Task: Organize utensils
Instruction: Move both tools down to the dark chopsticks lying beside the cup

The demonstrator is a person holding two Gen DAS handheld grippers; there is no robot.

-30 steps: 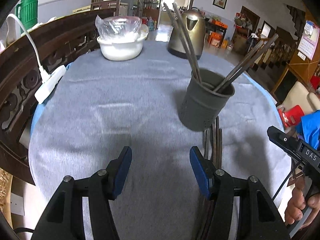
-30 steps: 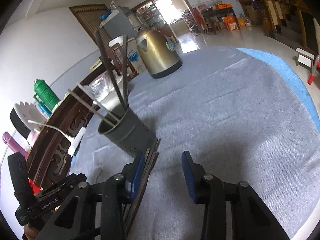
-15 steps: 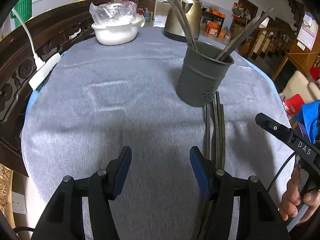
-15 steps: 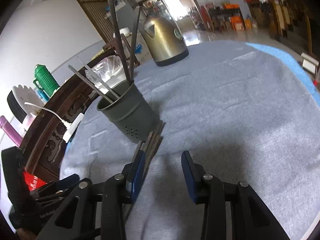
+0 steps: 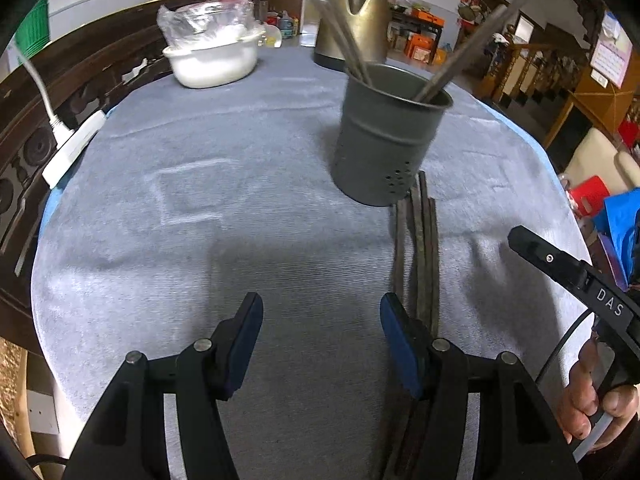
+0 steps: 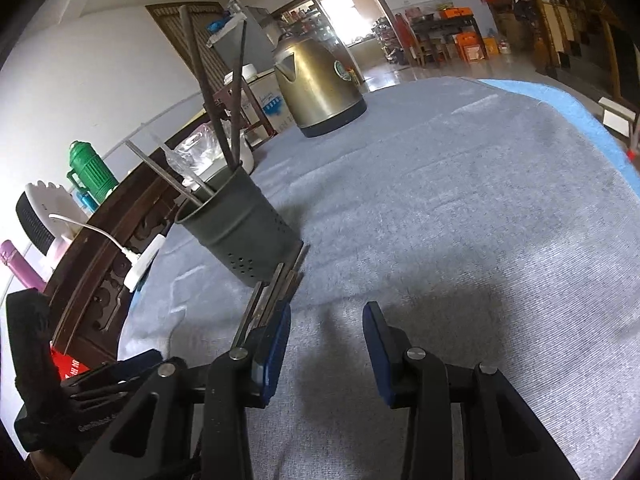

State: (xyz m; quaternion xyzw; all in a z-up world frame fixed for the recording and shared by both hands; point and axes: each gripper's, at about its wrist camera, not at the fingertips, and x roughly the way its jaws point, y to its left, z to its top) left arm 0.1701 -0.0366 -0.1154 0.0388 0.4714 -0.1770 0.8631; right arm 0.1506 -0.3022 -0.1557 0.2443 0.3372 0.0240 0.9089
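A: Item one, holder [image 5: 386, 140]?
B: Dark perforated cup, upright on the counter [image 5: 200, 208], which wears a grey cloth. Four sticks [image 5: 348, 44] stand in it, two leaning each way.

A: Loose stock?
B: Chopsticks [image 5: 420, 248], a dark bundle flat on the cloth, far tips touching the holder's base, near ends running under the left gripper's right finger.

A: Left gripper [image 5: 320, 340]?
B: Jaws released, bare cloth between the blue pads, chopsticks just outside.

A: Right gripper [image 6: 326, 344]?
B: Jaws also apart, grasping nothing; the bundle passes just beside its left pad [image 6: 274, 346]. A hand [image 5: 592, 404] holds its grip in the left view.

A: Other entries?
B: Kettle [image 6: 316, 88] at the far edge, white bowl [image 5: 214, 62] under plastic wrap, white power strip [image 5: 74, 146] on the counter's left rim.
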